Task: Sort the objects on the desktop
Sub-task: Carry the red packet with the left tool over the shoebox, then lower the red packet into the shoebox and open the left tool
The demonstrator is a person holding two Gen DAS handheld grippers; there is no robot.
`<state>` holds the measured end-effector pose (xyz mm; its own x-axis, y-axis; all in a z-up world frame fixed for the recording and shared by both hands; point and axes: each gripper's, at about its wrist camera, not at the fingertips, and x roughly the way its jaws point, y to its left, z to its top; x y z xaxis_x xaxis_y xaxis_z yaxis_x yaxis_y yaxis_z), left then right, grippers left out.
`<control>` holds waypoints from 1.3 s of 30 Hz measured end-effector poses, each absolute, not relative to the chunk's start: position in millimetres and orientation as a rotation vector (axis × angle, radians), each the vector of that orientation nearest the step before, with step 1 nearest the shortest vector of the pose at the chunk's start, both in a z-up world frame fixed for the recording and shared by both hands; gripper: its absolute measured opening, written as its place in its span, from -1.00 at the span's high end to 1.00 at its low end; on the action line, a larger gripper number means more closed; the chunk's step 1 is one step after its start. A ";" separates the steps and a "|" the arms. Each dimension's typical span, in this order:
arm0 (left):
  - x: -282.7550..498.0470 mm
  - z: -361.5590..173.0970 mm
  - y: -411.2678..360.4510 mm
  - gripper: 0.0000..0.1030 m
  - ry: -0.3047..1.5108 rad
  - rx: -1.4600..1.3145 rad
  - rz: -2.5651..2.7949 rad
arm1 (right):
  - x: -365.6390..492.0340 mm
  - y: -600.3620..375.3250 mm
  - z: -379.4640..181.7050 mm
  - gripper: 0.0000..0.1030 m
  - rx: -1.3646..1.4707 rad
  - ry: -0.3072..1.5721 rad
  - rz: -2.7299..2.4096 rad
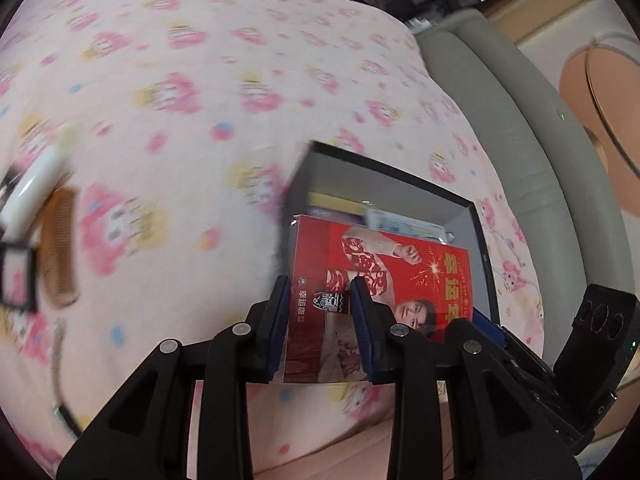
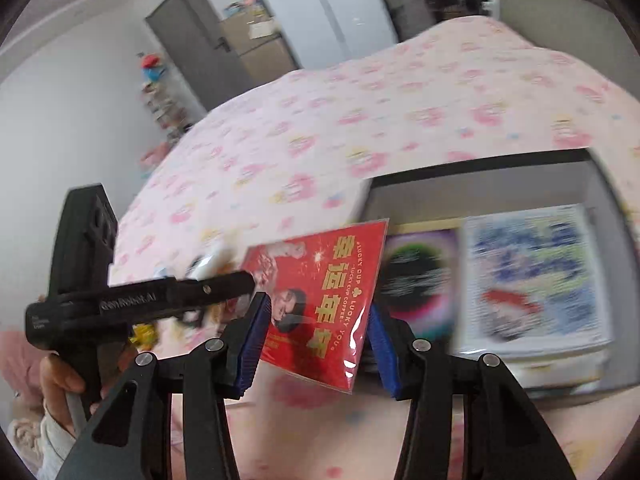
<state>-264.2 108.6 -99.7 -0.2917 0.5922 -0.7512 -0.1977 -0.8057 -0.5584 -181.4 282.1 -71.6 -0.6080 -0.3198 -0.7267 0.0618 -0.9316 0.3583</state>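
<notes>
From my left wrist camera I see the left hand-held gripper (image 1: 320,320) with its blue-padded fingers (image 1: 280,320) clamped on the near left edge of a flat red packet (image 1: 384,276), glossy in a clear plastic sleeve, printed with gold characters and a photographed figure. The packet hangs over the near rim of a rectangular grey box (image 1: 476,232) with a dark edge, which sits on a bed (image 1: 200,100) covered in soft pink fabric with a cartoon flower print. Inside the box, beyond the packet, I make out a purple item and a pale printed one, both blurred. At far left on the bed lie a brown wooden comb (image 1: 58,248), a white tube (image 1: 32,192) and a black-framed square (image 1: 16,276), all smeared by motion. The right gripper's black body shows at the lower right.

From my right wrist camera, the right hand-held gripper (image 2: 316,340) stands wide apart, its blue pads (image 2: 252,344) on either side of the red packet (image 2: 316,304) without pressing it. The packet is tilted, pinched at its left by the left gripper (image 2: 244,280), which a hand (image 2: 64,376) holds at lower left. The grey box (image 2: 480,184) lies to the right, holding a purple-and-black pack (image 2: 420,276) and a white, blue-patterned stack (image 2: 532,280), blurred.
</notes>
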 end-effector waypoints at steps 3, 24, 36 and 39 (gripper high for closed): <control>-287.3 -106.7 160.7 0.42 -0.369 -1.490 2.137 | -195.3 326.6 -77.0 0.13 1.383 -0.467 -2.623; -287.8 -125.5 166.5 0.14 -0.205 -1.556 2.220 | -246.2 379.9 -129.5 0.13 1.714 -0.320 -2.509; -252.4 -122.2 97.5 0.16 -0.267 -1.474 2.308 | -237.9 330.1 -157.5 0.13 1.899 -0.015 -2.278; -257.1 -127.8 85.9 0.16 -0.301 -1.489 2.305 | -245.1 324.9 -158.1 0.13 1.931 0.036 -2.274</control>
<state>-257.1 85.9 -127.8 -0.3674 0.4240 -0.8278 -0.1972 -0.9053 -0.3762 -245.1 324.9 -158.1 -0.1549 -0.1042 -0.9824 0.1355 -0.9873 0.0834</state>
